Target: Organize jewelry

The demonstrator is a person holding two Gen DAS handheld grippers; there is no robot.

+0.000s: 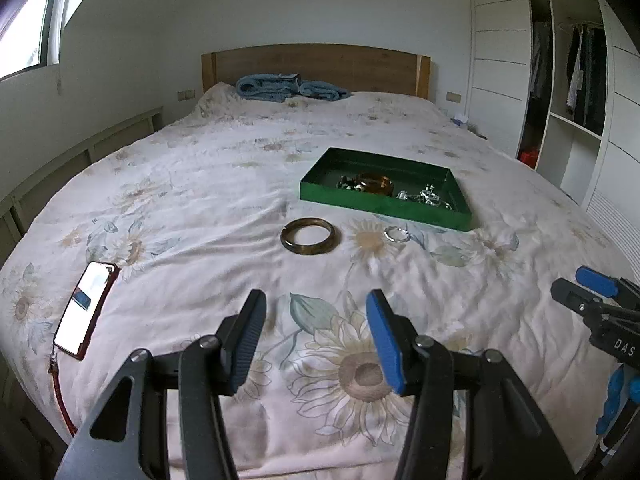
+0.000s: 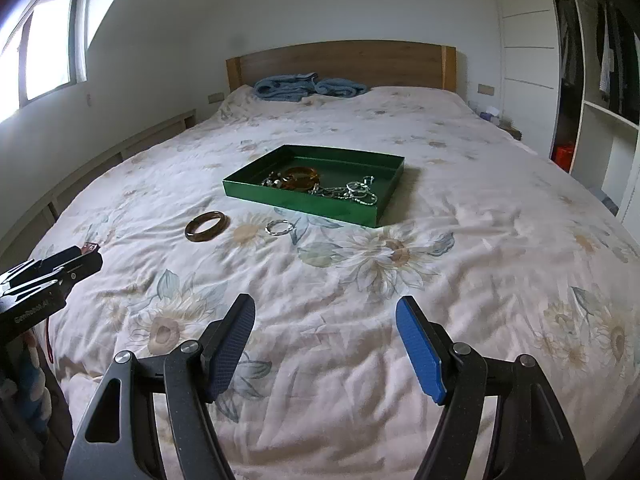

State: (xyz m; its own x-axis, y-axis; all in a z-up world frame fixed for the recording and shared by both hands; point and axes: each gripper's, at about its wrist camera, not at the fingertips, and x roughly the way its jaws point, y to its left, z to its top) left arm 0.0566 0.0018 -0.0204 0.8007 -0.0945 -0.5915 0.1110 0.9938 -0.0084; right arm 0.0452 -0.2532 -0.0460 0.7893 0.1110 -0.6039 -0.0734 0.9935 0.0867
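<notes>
Both my tongs, left gripper (image 1: 316, 308) and right gripper (image 2: 326, 316), gape empty over the floral bedspread (image 1: 180, 200). A brown glassy bangle (image 1: 307, 236) and small silver ring (image 1: 397, 235) lie near the green tray (image 1: 376, 206). The bangle looks stiff, slippery, breakable; I'd pinch across its rim. The tray's tangled chains are indistinct.

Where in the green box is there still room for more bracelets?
Far half of the green tray looks bare. The near side is crowded: amber bangle, silver chains. Bedspread between the grippers and the brown bangle is free.
</notes>
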